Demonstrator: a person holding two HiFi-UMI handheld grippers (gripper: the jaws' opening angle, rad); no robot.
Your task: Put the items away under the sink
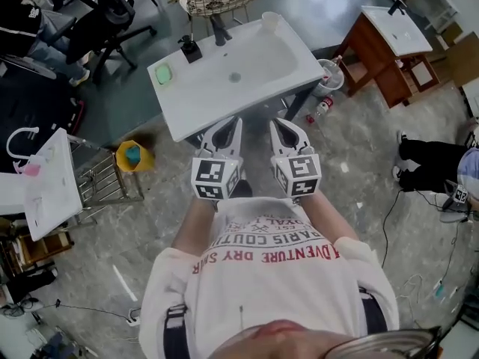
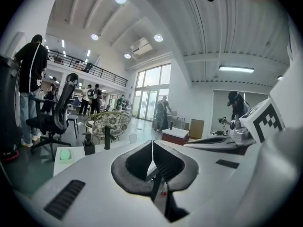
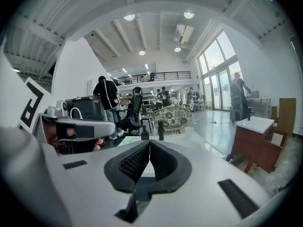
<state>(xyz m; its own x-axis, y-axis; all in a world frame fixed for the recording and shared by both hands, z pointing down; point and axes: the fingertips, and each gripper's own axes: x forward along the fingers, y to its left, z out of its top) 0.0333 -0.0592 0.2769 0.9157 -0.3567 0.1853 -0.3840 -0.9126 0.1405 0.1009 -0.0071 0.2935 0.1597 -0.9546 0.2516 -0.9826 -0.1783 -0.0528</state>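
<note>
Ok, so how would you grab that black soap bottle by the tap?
Probably grip the soap bottle round its lower body, under the pump, coming in level from the front edge of the sink. It stands upright, and the tap beside it crowds the right side.

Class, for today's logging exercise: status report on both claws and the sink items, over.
Left claw shut, empty. Right claw shut, empty. Green sponge, dispenser on sink, untouched. No obstacle ahead.

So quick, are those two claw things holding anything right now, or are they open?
Left gripper: closed, holding nothing.
Right gripper: closed, holding nothing.
</note>
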